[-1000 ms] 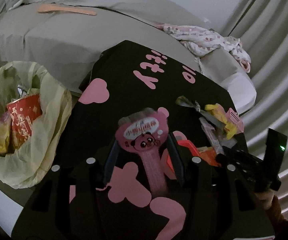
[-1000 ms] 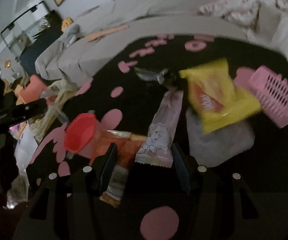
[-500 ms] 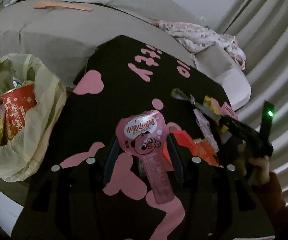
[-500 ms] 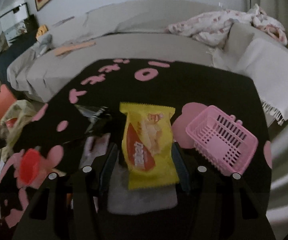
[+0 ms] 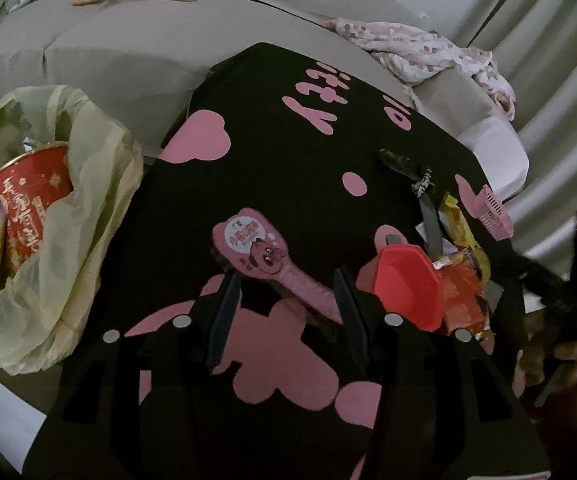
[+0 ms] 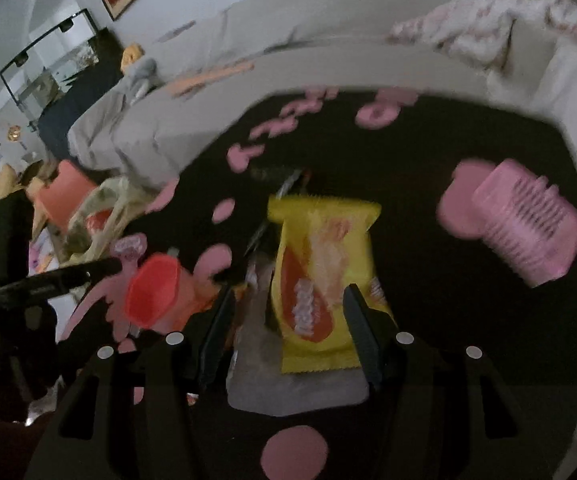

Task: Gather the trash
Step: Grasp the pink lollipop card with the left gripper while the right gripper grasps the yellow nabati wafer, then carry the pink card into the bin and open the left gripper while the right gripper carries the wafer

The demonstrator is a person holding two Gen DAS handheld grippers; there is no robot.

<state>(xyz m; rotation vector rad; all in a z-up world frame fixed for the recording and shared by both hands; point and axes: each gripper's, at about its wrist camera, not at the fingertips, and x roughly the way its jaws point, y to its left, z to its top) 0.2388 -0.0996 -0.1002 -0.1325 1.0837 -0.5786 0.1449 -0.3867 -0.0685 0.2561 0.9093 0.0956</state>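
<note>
A black bench cover with pink shapes and lettering (image 5: 288, 168) fills the middle of both views, with a grey-covered bed (image 5: 120, 48) behind it in the upper part of the frames. In the left wrist view the left tool (image 5: 284, 280) sits low in the centre with its jaws apart; a flat pink bear-printed paddle-shaped wrapper (image 5: 256, 248) lies on the bench between the fingertips, its narrow tail running toward the right-hand finger, and no pad visibly presses on it. Just right of that finger a red plastic funnel-shaped cup (image 5: 408, 284) lies on its side, touching a crumpled orange wrapper (image 5: 460, 296). At the left edge of this frame a pale yellow-green plastic trash bag (image 5: 88, 216) stands open beside the bench, with a red printed paper cup (image 5: 28, 200) inside. In the right wrist view, which is motion-blurred, the right tool (image 6: 288, 308) also has its jaws apart, and a yellow snack packet with an orange panel (image 6: 320, 272) lies between them over a pale translucent wrapper (image 6: 296, 384); whether the pads touch the packet cannot be told. A small pink slotted plastic basket (image 6: 528, 224) lies on its side at the right of that frame, well apart from the packet.
</note>
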